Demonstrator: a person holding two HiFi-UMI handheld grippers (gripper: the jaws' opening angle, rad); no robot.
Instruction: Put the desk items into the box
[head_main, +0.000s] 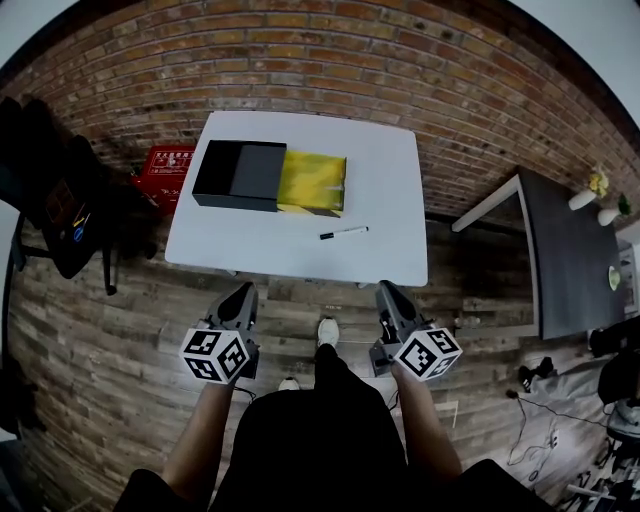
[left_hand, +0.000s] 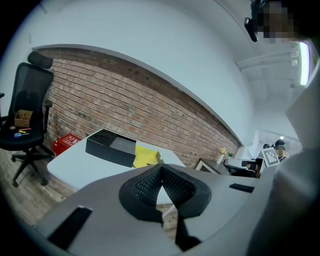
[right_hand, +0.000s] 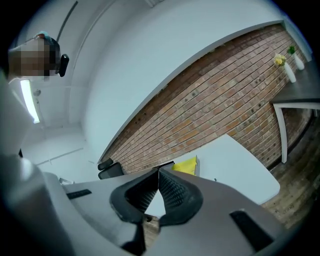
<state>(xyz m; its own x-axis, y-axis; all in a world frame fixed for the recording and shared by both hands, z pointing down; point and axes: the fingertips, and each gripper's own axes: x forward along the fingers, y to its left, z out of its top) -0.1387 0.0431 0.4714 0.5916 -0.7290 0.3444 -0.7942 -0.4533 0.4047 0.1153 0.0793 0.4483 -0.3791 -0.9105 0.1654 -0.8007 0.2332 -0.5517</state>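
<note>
On the white table (head_main: 390, 190) lies a black box (head_main: 240, 174) with a yellow part (head_main: 313, 181) against its right side, and a black marker pen (head_main: 343, 233) rests in front of them. My left gripper (head_main: 241, 296) and right gripper (head_main: 390, 295) hover short of the table's near edge, above the floor, both shut with nothing between the jaws. The left gripper view shows the black box (left_hand: 110, 148) and yellow part (left_hand: 145, 156) beyond the closed jaw tips (left_hand: 161, 166). In the right gripper view the yellow part (right_hand: 185, 165) peeks over the closed tips (right_hand: 159, 172).
A brick wall (head_main: 330, 60) runs behind the table. A red case (head_main: 165, 165) sits on the floor to the table's left, beside a black office chair (head_main: 55, 190). A dark side table (head_main: 570, 250) with small vases stands at the right. Cables lie on the wooden floor (head_main: 100, 330) at lower right.
</note>
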